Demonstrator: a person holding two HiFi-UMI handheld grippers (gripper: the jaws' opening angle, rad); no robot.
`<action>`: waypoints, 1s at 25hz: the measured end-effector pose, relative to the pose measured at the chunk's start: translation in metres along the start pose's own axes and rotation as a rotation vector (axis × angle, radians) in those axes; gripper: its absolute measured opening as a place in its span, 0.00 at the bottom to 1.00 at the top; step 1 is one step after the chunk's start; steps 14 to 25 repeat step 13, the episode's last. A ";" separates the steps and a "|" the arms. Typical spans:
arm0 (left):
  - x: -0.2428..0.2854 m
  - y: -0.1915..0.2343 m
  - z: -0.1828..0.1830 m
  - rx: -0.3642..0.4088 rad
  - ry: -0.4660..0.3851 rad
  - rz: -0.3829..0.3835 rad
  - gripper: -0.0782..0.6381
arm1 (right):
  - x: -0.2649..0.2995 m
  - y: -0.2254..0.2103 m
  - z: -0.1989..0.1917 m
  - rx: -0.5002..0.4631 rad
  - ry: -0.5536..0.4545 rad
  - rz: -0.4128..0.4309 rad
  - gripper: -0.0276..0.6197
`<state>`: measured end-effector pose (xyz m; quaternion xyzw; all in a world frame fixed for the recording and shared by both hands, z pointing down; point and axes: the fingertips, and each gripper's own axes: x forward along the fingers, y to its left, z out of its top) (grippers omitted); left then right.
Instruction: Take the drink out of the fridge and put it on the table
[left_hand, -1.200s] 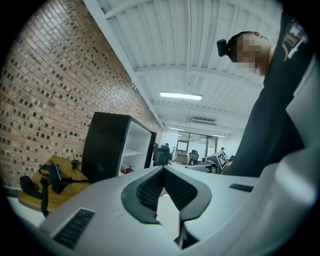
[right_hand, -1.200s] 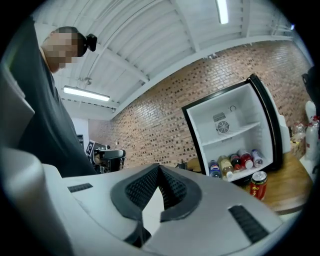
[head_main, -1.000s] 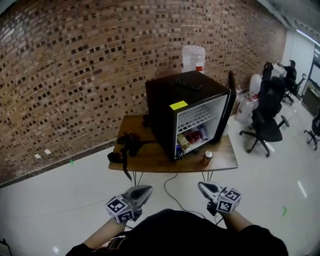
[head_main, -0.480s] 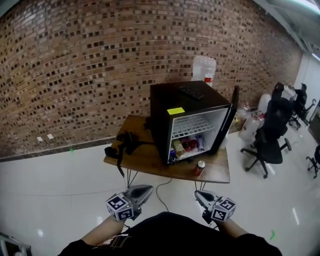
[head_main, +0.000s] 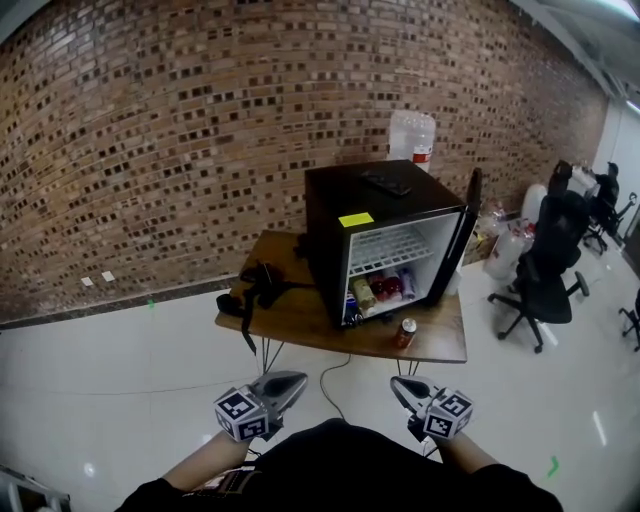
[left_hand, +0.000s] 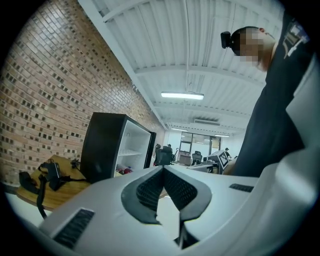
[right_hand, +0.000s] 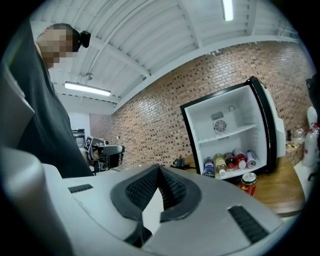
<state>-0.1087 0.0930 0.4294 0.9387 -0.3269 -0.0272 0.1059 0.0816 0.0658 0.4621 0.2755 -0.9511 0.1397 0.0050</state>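
A black mini fridge (head_main: 385, 235) stands on a wooden table (head_main: 300, 320) with its door (head_main: 468, 225) swung open. Several bottles and cans (right_hand: 230, 162) lie on its bottom shelf. A red drink can (head_main: 406, 333) stands upright on the table in front of the fridge; the same red can (right_hand: 247, 183) shows in the right gripper view. Both grippers are held low near the person's body, well short of the table. My left gripper (head_main: 292, 382) is shut with nothing in it. My right gripper (head_main: 403, 385) is shut and empty too.
A black strap and small dark items (head_main: 255, 290) lie on the table's left part. A remote (head_main: 385, 183) lies on the fridge top, a large water bottle (head_main: 412, 138) behind it. Black office chairs (head_main: 545, 270) stand at the right. A cable (head_main: 335, 385) hangs under the table.
The view has shifted back and slightly right, so the table and fridge sit a little farther off. Both grippers stay shut near the body; the red can has not moved.
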 end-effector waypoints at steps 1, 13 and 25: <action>-0.002 0.001 0.001 -0.004 -0.005 0.000 0.10 | 0.001 0.001 0.000 0.002 0.000 -0.003 0.03; -0.020 -0.004 0.006 -0.017 -0.029 -0.006 0.10 | -0.004 0.020 0.000 -0.009 0.001 -0.026 0.03; -0.020 -0.004 0.006 -0.017 -0.029 -0.006 0.10 | -0.004 0.020 0.000 -0.009 0.001 -0.026 0.03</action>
